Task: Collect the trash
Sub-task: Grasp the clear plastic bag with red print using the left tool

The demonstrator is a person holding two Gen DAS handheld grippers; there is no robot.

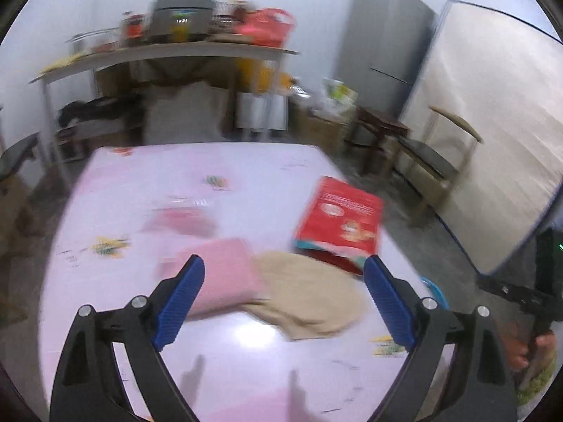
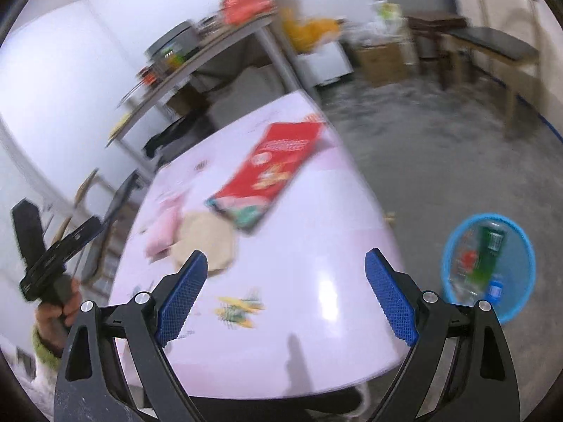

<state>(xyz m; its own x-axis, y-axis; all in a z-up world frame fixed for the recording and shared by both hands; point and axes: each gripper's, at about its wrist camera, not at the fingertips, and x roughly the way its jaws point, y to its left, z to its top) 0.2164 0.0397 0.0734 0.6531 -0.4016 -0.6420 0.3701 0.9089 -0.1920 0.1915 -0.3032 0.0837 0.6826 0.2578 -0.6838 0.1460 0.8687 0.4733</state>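
Item: red packet (image 1: 339,223), flat on my worktop (image 1: 246,351) beside the cloths.
Handling: probably light, crinkly, slippery; pinch one edge.
Hand-held grippers: left hand-held gripper (image 1: 285,299), right hand-held gripper (image 2: 285,295), both spread, empty.
Destination: blue basket (image 2: 524,246), on the floor.

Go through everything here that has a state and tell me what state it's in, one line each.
Left tongs: open, nothing between them.
Right tongs: open, nothing between them.
Blue bin: upright on the floor, bottles inside.
Red packet: flat on the table.
Pink cloth: lying beside the beige cloth.
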